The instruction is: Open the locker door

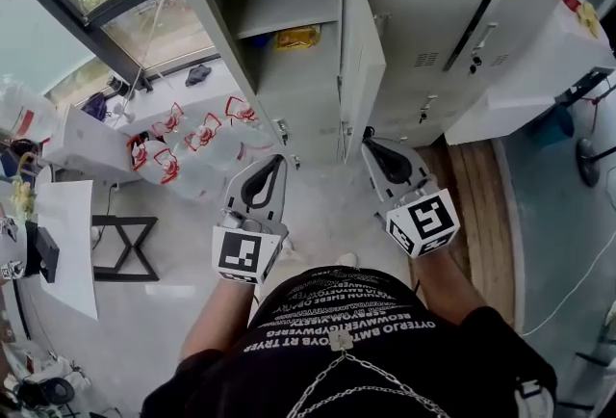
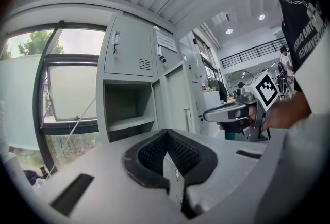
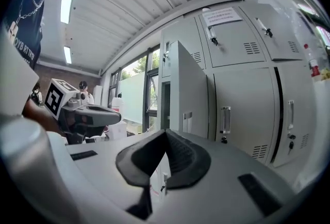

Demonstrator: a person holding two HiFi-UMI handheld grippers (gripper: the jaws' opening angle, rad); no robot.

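The grey locker (image 1: 289, 93) stands ahead with its door (image 1: 358, 60) swung open, edge-on toward me. The open compartment (image 1: 279, 12) has a shelf with a yellow item (image 1: 296, 38) on it. My left gripper (image 1: 278, 161) is shut and empty, a short way in front of the locker's lower part. My right gripper (image 1: 370, 145) is shut with nothing between its pads, near the foot of the open door. The open compartment (image 2: 126, 109) shows past the closed left gripper (image 2: 166, 132). The door (image 3: 183, 89) shows past the closed right gripper (image 3: 166, 132).
Closed lockers (image 1: 433, 12) continue to the right of the open one. A white desk (image 1: 529, 79) stands at the right. Plastic bags with red print (image 1: 192, 142) lie on the floor left of the locker, and a black frame (image 1: 125, 248) stands nearer left.
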